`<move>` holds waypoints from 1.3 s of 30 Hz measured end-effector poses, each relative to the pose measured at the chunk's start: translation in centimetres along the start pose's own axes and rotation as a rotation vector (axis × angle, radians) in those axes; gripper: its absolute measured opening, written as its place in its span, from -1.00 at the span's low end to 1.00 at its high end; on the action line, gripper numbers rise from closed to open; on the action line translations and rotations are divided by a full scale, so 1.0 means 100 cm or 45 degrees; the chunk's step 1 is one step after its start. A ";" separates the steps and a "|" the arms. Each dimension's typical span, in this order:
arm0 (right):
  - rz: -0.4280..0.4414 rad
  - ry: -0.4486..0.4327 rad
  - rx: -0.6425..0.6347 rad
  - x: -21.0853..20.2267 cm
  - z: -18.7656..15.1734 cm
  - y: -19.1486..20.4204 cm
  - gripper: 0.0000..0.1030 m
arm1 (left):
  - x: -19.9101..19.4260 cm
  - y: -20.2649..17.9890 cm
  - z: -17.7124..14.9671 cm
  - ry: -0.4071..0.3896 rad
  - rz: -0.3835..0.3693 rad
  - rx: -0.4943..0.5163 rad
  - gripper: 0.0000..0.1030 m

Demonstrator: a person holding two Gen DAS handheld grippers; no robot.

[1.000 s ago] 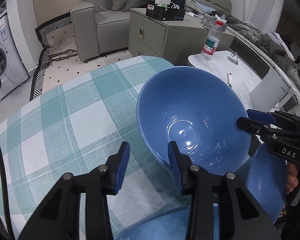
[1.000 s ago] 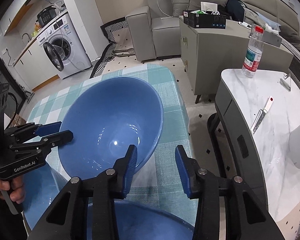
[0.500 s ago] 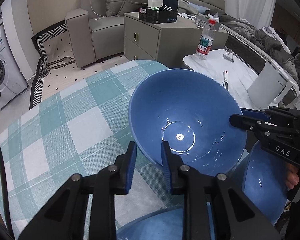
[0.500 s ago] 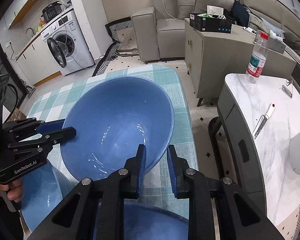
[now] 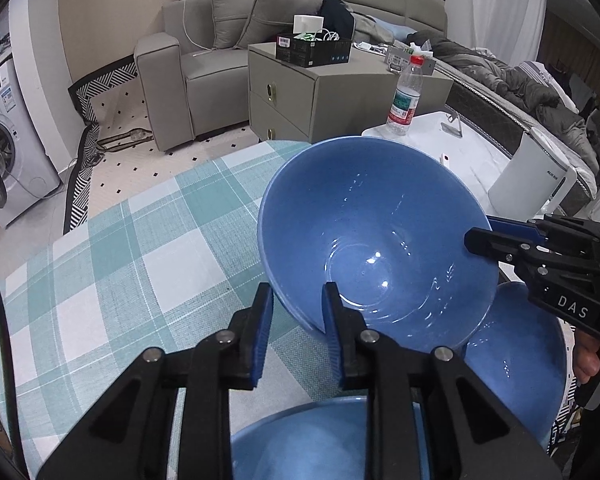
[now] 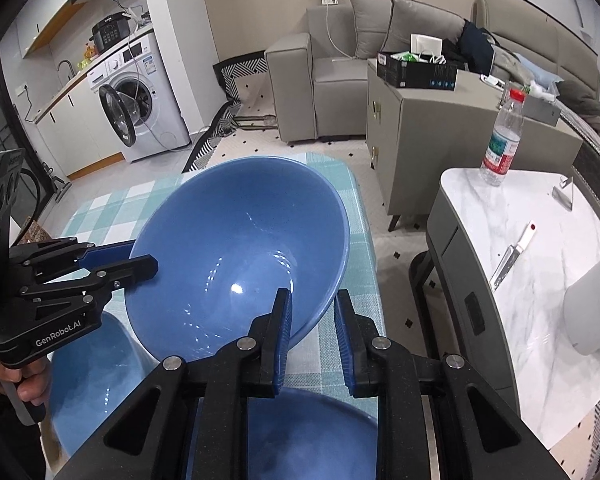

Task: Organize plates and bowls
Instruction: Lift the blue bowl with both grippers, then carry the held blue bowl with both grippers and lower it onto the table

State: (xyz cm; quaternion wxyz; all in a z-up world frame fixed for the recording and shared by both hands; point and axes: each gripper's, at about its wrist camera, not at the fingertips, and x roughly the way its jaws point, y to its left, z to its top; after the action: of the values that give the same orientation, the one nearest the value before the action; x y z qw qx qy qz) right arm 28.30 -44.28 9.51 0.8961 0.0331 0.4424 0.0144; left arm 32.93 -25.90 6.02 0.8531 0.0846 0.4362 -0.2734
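A large blue bowl [image 5: 374, 240] is held tilted above the checked tablecloth [image 5: 112, 264], gripped from two opposite sides. The left gripper [image 5: 296, 322] is pinched on the near rim as seen by its own camera, one blue pad [image 5: 265, 332] outside the wall and the other inside the bowl. In the right wrist view the same bowl [image 6: 240, 256] is seen with the right gripper [image 6: 314, 330] closed over its lower right rim, the left pad lying inside the bowl and the right pad outside. Each tool is visible in the other's view at the far rim: the right gripper at the bowl's right edge in the left wrist view, the left one at the bowl's left edge in the right wrist view. Under and to the right of the left gripper's fingers a second blue bowl [image 5: 516, 364] is noted, partly covered by the held bowl. A third blue dish [image 5: 300, 440] lies directly beneath the left gripper, its full shape hidden. Beyond the right gripper, off to its right, a white marble-top side table [image 6: 540, 240] carries a water bottle [image 6: 502, 140] and a knife [image 6: 514, 254].
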 end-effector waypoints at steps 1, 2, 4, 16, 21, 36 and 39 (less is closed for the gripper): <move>0.001 -0.010 -0.001 -0.004 0.000 0.001 -0.58 | -0.003 -0.001 0.000 -0.005 0.003 0.002 -0.55; 0.002 -0.018 -0.003 -0.008 0.000 0.001 -0.58 | -0.005 -0.001 -0.001 -0.011 0.005 0.003 -0.55; 0.003 -0.034 -0.005 -0.015 0.000 0.003 -0.58 | -0.011 -0.002 -0.002 -0.024 0.007 0.002 -0.55; 0.000 -0.124 -0.025 -0.060 -0.010 0.016 -0.58 | -0.049 -0.010 -0.010 -0.106 0.009 0.009 -0.55; 0.003 -0.157 -0.039 -0.078 -0.017 0.024 -0.58 | -0.066 -0.013 -0.017 -0.139 0.016 0.009 -0.55; 0.033 -0.242 -0.088 -0.121 -0.044 0.054 -0.58 | -0.116 -0.010 -0.051 -0.241 0.046 -0.030 -0.55; 0.038 -0.259 -0.106 -0.130 -0.049 0.061 -0.58 | -0.126 -0.010 -0.059 -0.261 0.052 -0.035 -0.55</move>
State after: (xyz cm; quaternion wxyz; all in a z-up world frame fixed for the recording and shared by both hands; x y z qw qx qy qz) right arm 16.53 -38.66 17.23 0.9367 0.0036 0.3475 0.0426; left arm 22.36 -19.54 12.51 0.8998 0.0533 0.3485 -0.2572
